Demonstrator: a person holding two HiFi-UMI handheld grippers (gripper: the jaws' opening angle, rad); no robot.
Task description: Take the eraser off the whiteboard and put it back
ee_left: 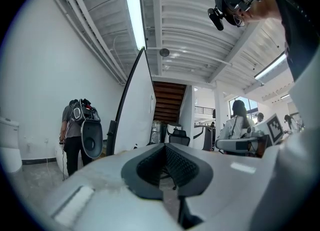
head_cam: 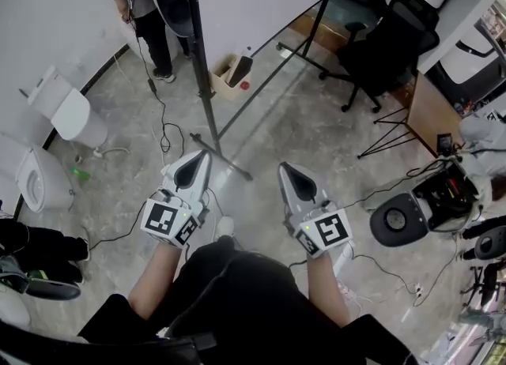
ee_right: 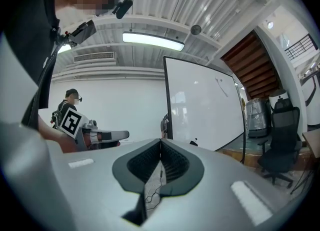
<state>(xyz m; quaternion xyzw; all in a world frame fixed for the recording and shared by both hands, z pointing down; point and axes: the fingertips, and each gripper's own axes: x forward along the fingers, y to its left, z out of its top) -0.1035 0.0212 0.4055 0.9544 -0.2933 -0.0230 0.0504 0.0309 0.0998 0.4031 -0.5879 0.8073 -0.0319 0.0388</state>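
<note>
Grey floor (head_cam: 269, 118) lies under the left claw (ee_left: 165, 146) and right claw (ee_right: 160, 141), both closed and empty. Ahead, the whiteboard (ee_right: 200, 100) bears a small dark block near its bottom edge, likely the eraser (ee_right: 194, 143). It is probably light and stiff-backed; pinch it across its long sides.

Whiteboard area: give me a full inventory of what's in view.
whiteboard: one, white, black frame, ahead at centre
dark item: one, on board's lower edge, possibly the eraser
chair: one, black, right of board
toilets: two, white, far left
box: one, brown, at board's foot
person: one, grey top, upper left
cables: several, black, on floor
left hand-held gripper: one, grey, shut, empty, bottom
right hand-held gripper: one, grey, shut, empty, bottom
</note>
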